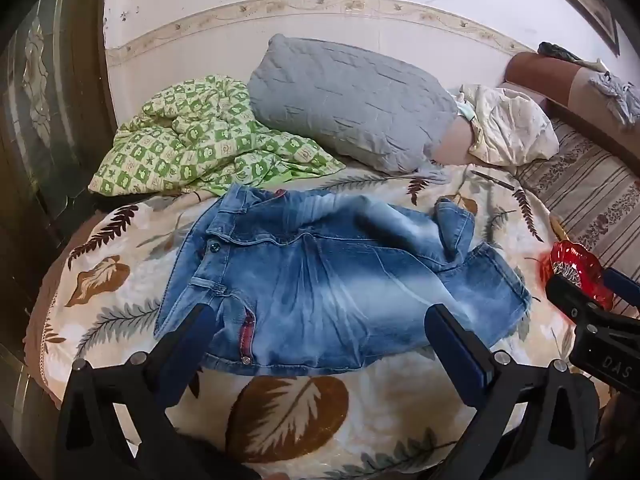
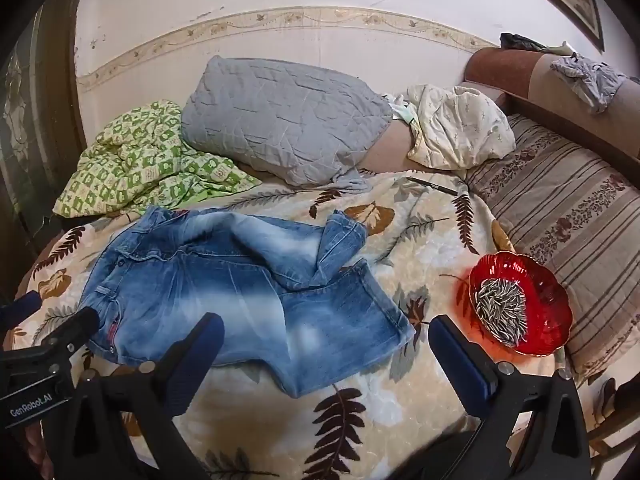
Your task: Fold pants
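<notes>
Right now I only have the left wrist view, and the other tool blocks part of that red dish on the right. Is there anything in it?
Observer: Yes. The red bowl holds a heap of striped seeds. It sits on the blanket, to the right of the jeans and apart from them.
Operator: Is the right tool gripping anything?
Observer: No. The right tool is wide open and empty, above the hem end of the near leg.
</notes>
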{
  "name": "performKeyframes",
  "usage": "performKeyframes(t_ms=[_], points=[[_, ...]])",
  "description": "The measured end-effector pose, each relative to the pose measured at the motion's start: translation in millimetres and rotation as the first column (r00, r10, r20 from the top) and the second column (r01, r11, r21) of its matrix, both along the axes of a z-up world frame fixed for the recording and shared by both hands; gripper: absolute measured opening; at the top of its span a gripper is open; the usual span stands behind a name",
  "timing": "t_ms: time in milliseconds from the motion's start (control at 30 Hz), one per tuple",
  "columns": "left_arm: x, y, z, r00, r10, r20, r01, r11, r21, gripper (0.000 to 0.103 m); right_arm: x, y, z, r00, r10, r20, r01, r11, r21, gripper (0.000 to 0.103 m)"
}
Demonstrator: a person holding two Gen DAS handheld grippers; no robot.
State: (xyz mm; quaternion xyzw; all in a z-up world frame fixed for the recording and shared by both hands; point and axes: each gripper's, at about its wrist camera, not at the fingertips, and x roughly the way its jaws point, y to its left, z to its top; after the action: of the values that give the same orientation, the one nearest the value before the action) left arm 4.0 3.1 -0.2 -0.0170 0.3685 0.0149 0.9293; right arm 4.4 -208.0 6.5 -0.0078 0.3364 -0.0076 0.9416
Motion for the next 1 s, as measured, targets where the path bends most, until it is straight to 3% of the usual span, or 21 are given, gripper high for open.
performKeyframes(t_ms=[33, 100, 167, 1000], points=[[-3.9, -5.7, 1.2, 0.999, -0.012, 0.046, 0.009, 0.998, 0.060, 0.103, -0.2, 0.4, 0.1, 1.000, 0.000, -0.003, 0.000, 1.000, 0.006, 0.103], [-3.7, -8.5, 1.2, 0.999, -0.012, 0.048, 0.009, 0.998, 0.067, 0.103, -1.4, 2.6, 0.4, 1.000, 0.003, -0.007, -0.003, 1.000, 0.007, 0.103], [-2.6, -3.9, 1.0, 0.999, -0.010, 0.039, 0.009, 0.999, 0.032, 0.103, -2.9, 2.4, 1.0, 1.000, -0.003, -0.001, 0.003, 1.000, 0.021, 0.103], [-6.1, -1.5, -2.4, 1.000, -0.004, 0.013, 0.004, 1.000, 0.023, 0.103, 1.2, 0.5, 0.3, 1.000, 0.007, -0.008, -0.007, 1.000, 0.002, 0.103]])
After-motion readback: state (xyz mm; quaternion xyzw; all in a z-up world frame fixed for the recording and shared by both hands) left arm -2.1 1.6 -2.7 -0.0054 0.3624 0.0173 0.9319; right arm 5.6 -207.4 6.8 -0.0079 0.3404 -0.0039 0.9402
